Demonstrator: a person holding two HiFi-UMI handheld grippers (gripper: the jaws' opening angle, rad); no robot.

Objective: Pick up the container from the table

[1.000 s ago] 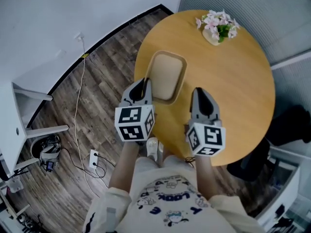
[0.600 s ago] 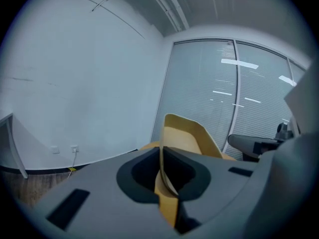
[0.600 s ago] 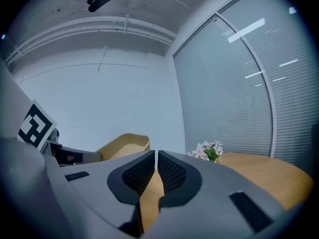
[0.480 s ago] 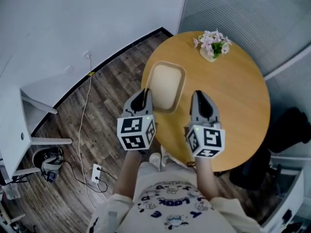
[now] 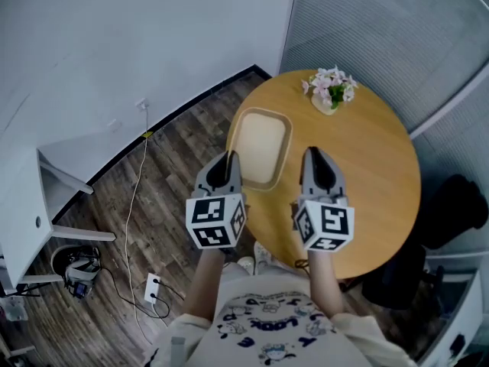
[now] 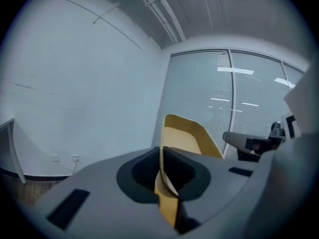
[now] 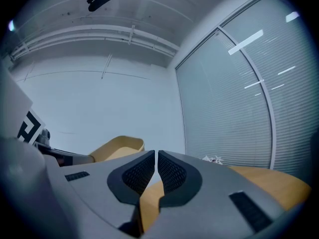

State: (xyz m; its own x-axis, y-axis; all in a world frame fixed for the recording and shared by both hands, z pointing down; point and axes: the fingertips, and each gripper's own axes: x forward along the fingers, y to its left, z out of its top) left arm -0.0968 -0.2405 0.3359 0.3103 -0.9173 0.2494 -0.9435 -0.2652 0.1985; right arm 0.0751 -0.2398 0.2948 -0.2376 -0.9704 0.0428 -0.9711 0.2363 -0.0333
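The container (image 5: 261, 145) is a shallow tan tray with rounded corners, over the left part of the round wooden table (image 5: 367, 159). My left gripper (image 5: 224, 164) is shut on the tray's near rim. In the left gripper view the thin rim (image 6: 164, 171) runs between the jaws of the left gripper (image 6: 162, 156), and the container (image 6: 188, 137) stands out in front against the wall and window. My right gripper (image 5: 315, 159) hovers beside the tray over the table, shut with nothing in it. The right gripper view shows the right gripper (image 7: 157, 159) with its pads together and the container (image 7: 117, 146) to its left.
A small pot of pink flowers (image 5: 330, 89) stands at the table's far side, flowers (image 7: 213, 159) also faintly visible. A white desk (image 5: 23, 205) is at the left. A cable and socket (image 5: 155, 285) lie on the wood floor. Dark objects (image 5: 454, 205) sit at the right.
The table and tray have slid up and right in the head view and look smaller. The left gripper keeps its hold on the tray; both grippers stay side by side.
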